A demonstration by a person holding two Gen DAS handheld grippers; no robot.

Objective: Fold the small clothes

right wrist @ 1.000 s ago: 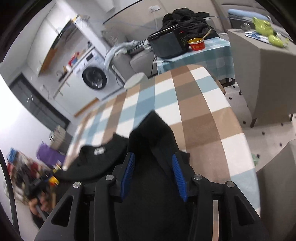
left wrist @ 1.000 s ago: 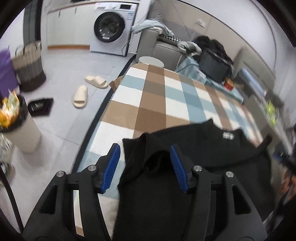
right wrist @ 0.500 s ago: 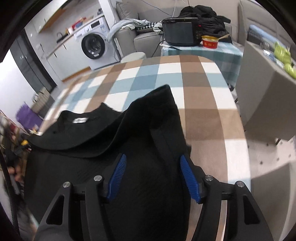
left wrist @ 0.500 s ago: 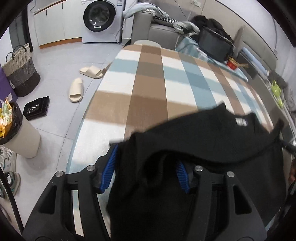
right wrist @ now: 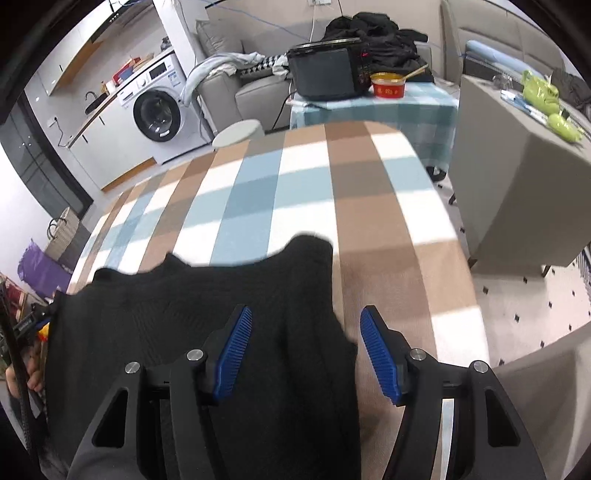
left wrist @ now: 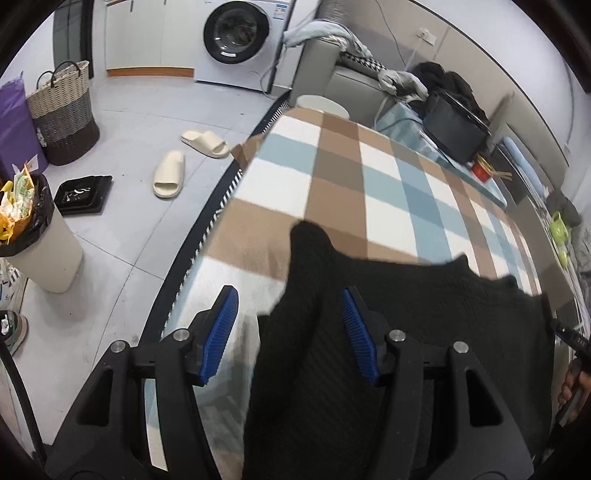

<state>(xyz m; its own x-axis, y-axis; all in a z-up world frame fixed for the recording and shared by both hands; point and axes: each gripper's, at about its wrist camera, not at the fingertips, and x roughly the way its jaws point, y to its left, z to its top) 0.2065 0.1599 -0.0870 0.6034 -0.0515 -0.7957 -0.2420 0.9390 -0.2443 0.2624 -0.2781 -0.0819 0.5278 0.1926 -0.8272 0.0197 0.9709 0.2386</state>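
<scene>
A black knit garment (left wrist: 424,306) lies on the plaid-covered table (left wrist: 369,177), its near part folded over with a rounded sleeve end (left wrist: 310,251) pointing away. My left gripper (left wrist: 288,295) is open above the garment's left edge; the cloth reaches the right pad (left wrist: 354,325), and the left pad stands clear over the blanket. In the right wrist view the same garment (right wrist: 184,314) fills the lower left of the table (right wrist: 295,184). My right gripper (right wrist: 306,312) is open over its right edge, with the right pad (right wrist: 376,350) off the cloth.
On the floor to the left are a washing machine (left wrist: 236,33), two slippers (left wrist: 170,177), a woven basket (left wrist: 62,110) and a full bin (left wrist: 33,236). A black appliance (right wrist: 325,74) and a red bowl (right wrist: 388,86) stand behind the table. At the right is a grey cabinet (right wrist: 517,184).
The garment's top layer has come down flat, and its neck label no longer shows. The right jaws have widened off the cloth. Both grippers have sunk a little toward the table.
</scene>
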